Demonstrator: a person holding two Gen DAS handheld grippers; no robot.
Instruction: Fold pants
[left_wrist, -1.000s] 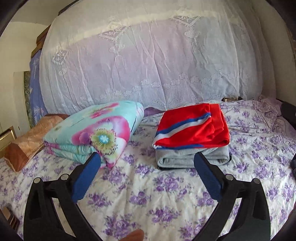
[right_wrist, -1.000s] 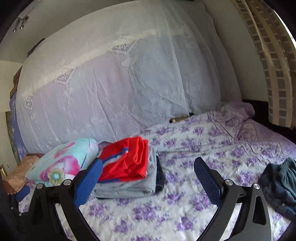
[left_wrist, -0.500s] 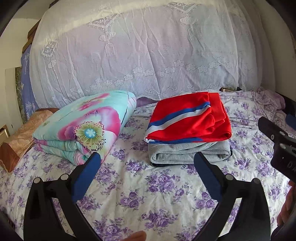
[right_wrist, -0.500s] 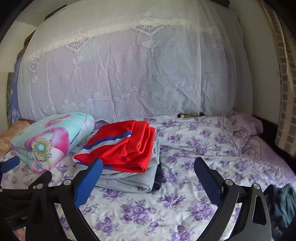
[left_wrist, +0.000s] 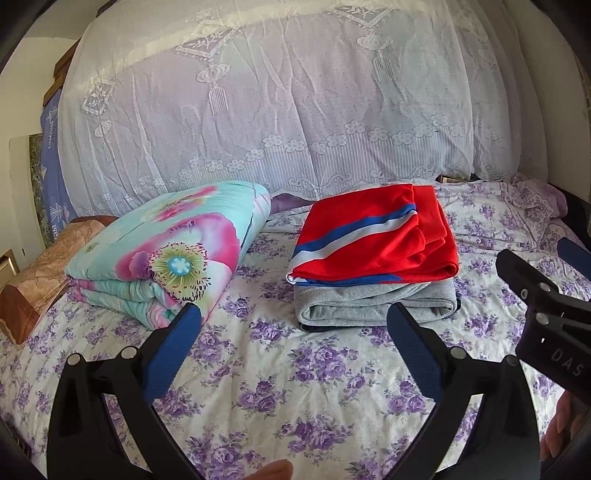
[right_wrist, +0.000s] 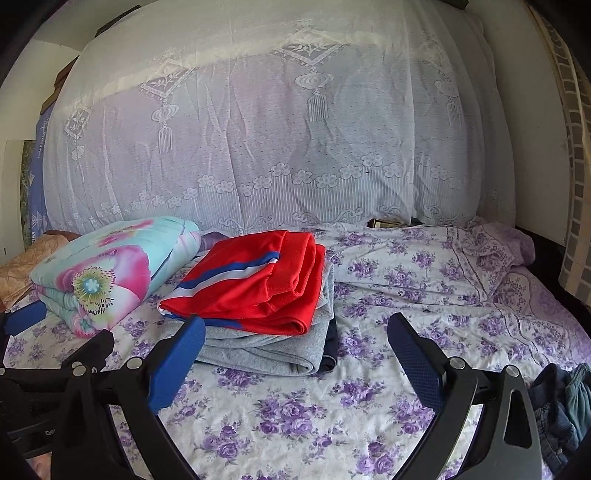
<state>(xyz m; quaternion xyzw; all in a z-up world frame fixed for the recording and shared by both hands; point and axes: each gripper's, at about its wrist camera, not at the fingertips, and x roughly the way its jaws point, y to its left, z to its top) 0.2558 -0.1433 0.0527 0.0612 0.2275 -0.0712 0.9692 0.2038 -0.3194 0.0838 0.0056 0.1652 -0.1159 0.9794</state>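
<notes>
A stack of folded clothes sits on the bed: red pants with a blue and white stripe (left_wrist: 376, 240) on top of a folded grey garment (left_wrist: 373, 306), with a dark one under it. The stack also shows in the right wrist view (right_wrist: 255, 288). My left gripper (left_wrist: 293, 350) is open and empty, just in front of the stack. My right gripper (right_wrist: 295, 354) is open and empty, to the right of the stack. A heap of unfolded dark jeans and teal cloth (right_wrist: 557, 410) lies at the bed's right edge.
A folded floral quilt (left_wrist: 166, 258) lies left of the stack, with a brown pillow (left_wrist: 40, 277) beyond it. A white lace net (left_wrist: 295, 110) hangs behind the bed. The purple flowered sheet (right_wrist: 424, 280) stretches to the right, with a pillow (right_wrist: 495, 251) at the far right.
Both grippers have moved closer to the folded stack and the right one has swung left. The right gripper has come into the left wrist view at the right edge. Both stay open.
</notes>
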